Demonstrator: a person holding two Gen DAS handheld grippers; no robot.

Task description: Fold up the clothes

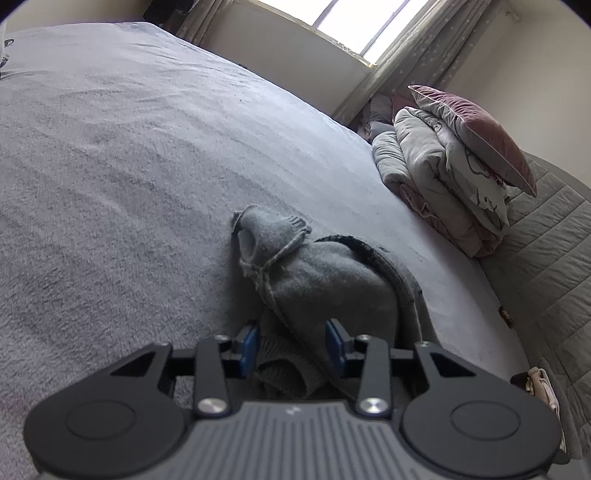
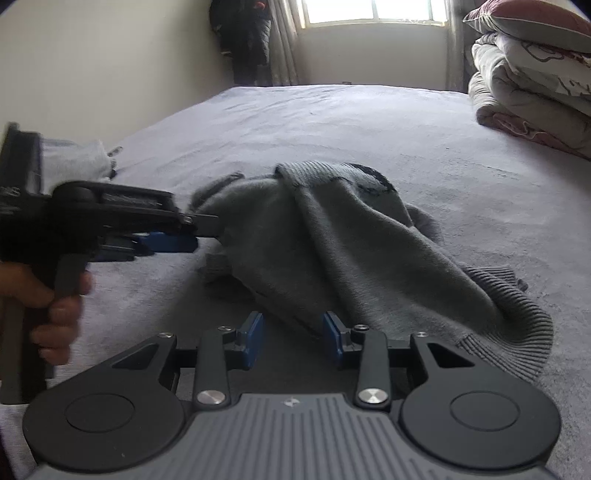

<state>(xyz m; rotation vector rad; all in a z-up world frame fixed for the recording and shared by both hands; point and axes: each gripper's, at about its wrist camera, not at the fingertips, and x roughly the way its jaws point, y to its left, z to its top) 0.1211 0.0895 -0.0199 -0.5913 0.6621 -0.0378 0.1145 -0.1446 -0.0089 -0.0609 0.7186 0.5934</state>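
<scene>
A grey knit sweater point(image 1: 325, 280) lies bunched on the bed, one cuff point(image 1: 258, 236) pointing away and the ribbed hem point(image 2: 517, 314) spread at the right. My left gripper point(image 1: 292, 339) stands open low over the near end of the heap. Folds of the sweater lie loosely between its blue pads point(image 1: 334, 341) and do not look squeezed. In the right wrist view the left gripper point(image 2: 201, 230) comes in from the left, held by a hand point(image 2: 44, 299), with its tips at the sweater's edge. My right gripper point(image 2: 293, 332) is open at the near edge of the sweater, with only a fold by its right pad.
The bed's grey fleece cover point(image 1: 129, 166) stretches wide to the left and far side. Folded quilts topped by a pink pillow point(image 1: 476, 125) are stacked at the right, next to a quilted grey surface point(image 1: 546, 258). A window with curtains point(image 2: 373, 11) stands beyond the bed.
</scene>
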